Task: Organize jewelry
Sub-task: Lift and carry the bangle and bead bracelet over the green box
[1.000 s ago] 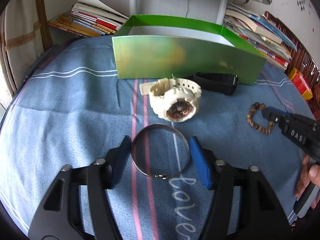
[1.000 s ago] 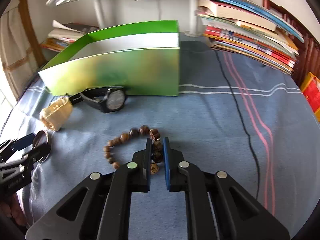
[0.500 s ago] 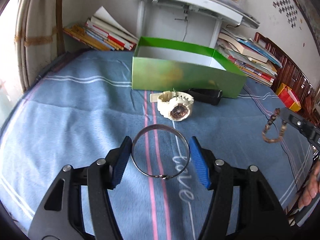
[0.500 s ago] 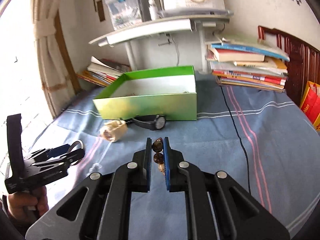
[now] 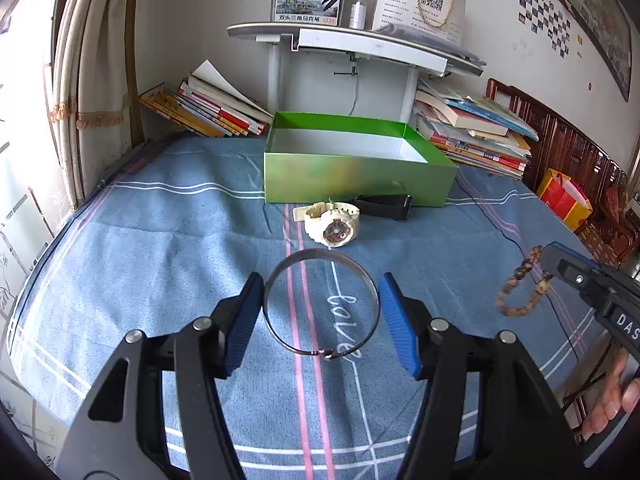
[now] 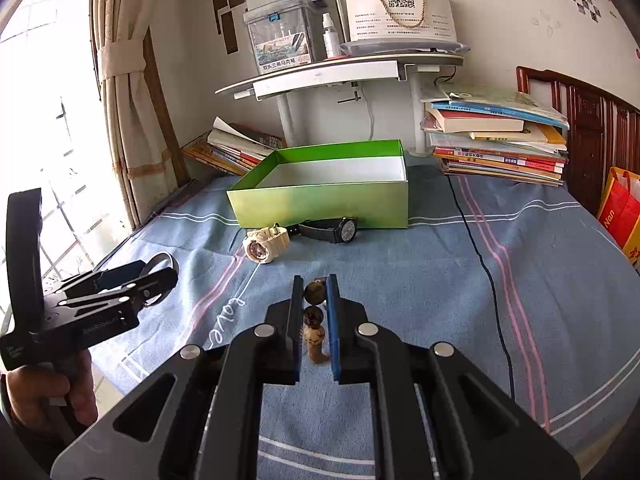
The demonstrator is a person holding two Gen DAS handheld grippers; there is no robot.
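My left gripper [image 5: 320, 300] is shut on a thin silver bangle [image 5: 322, 255], pads pressing its two sides, lifted above the blue bedspread. My right gripper [image 6: 314, 294] is shut on a brown wooden bead bracelet [image 6: 313, 314]; in the left wrist view the bracelet [image 5: 520, 288] dangles from the right gripper [image 5: 554, 258]. In the right wrist view the left gripper [image 6: 160, 270] appears at the left with the bangle [image 6: 160, 259]. A cream watch [image 5: 332, 226] [image 6: 264, 245] and a black watch [image 5: 384, 205] [image 6: 336, 229] lie in front of the open green box [image 5: 356, 178] [image 6: 320, 202].
Stacks of books [image 6: 496, 140] [image 5: 204, 106] flank a white stand [image 5: 352, 44] behind the box. A black cable [image 6: 488, 272] runs across the bedspread at the right. A red and yellow bag [image 6: 620, 212] sits at the far right. A curtain [image 6: 120, 80] hangs left.
Both grippers rose and drew back from the box, carrying the bangle and the bead bracelet up off the bedspread. The watches have not moved.
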